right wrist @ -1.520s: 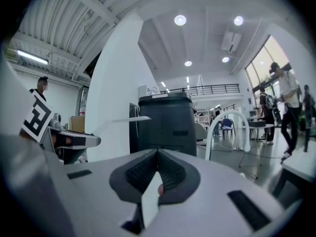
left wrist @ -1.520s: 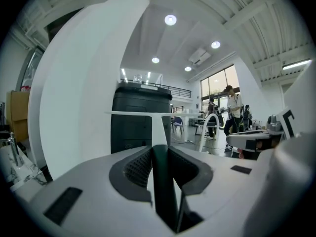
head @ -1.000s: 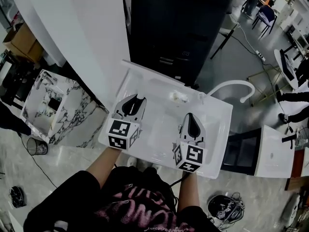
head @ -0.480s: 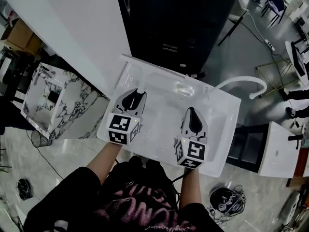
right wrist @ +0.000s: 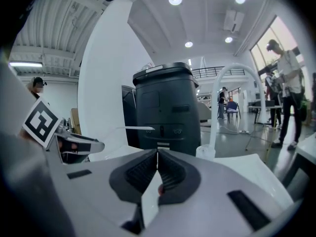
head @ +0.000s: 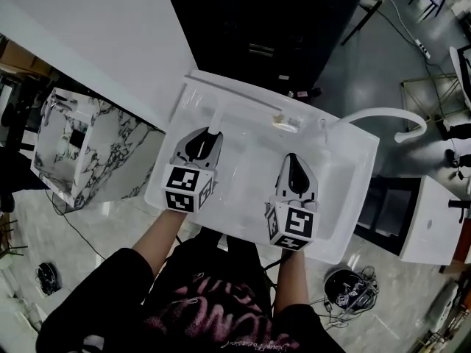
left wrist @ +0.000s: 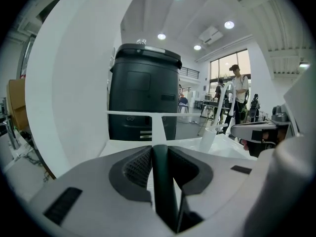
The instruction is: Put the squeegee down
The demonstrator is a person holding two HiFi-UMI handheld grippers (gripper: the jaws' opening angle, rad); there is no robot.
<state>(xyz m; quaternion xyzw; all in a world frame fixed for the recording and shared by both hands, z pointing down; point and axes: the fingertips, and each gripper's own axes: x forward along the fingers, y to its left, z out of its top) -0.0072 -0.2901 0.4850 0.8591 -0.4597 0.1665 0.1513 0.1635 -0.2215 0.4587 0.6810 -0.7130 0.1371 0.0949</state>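
One sink [head: 346,250], one squeegee [head: 215,116], left claw [head: 210,134], right claw [head: 290,157]

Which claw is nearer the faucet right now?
Right. The right claw hangs over the sink just short of the faucet; the left claw, gripping the squeegee, is farther away at the sink's left side.

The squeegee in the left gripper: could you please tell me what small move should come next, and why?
Probably lower the left gripper a little, so the squeegee comes to rest in the sink before release. Its jaws are closed on the dark handle, and the white blade appears to hang above the sink's far edge rather than lying on it.
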